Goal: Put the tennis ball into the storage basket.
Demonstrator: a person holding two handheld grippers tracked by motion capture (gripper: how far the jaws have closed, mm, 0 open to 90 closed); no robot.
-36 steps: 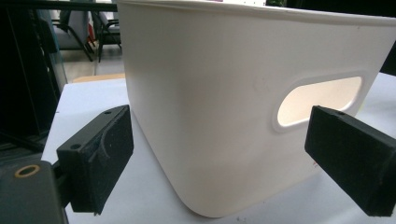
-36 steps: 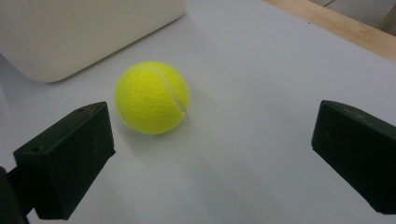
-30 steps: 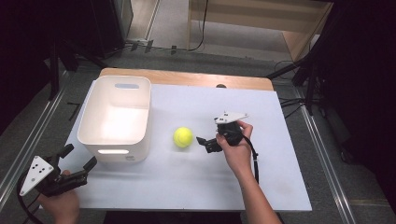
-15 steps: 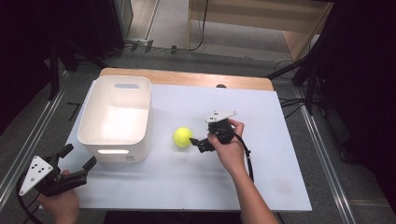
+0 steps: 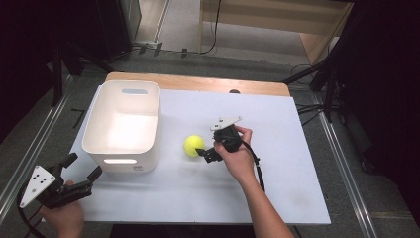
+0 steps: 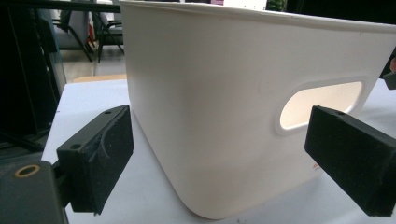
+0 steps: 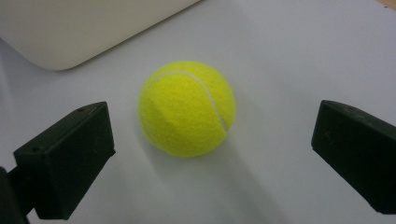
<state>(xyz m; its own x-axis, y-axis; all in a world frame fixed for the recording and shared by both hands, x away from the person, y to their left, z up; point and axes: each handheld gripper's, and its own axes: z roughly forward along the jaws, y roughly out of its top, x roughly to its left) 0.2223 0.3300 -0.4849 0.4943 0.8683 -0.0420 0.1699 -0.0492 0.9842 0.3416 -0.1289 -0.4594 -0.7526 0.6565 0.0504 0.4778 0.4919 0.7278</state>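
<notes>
A yellow tennis ball (image 5: pixel 194 145) (image 7: pixel 187 108) lies on the white table, just right of a white plastic bin (image 5: pixel 124 124) (image 6: pixel 243 102). My right gripper (image 5: pixel 204 152) (image 7: pixel 210 154) is open and close to the ball's right side; in the right gripper view the ball sits ahead, between the two jaws, untouched. My left gripper (image 5: pixel 81 168) (image 6: pixel 224 168) is open at the table's front left corner, facing the bin's near wall and its handle slot (image 6: pixel 320 105).
The white table top (image 5: pixel 277 193) has a wooden strip (image 5: pixel 198 83) along its far edge. Metal rails run on both sides of the table, and cables lie on the floor behind.
My right gripper has moved left and slightly nearer, closing in on the tennis ball. The left gripper has stayed in place.
</notes>
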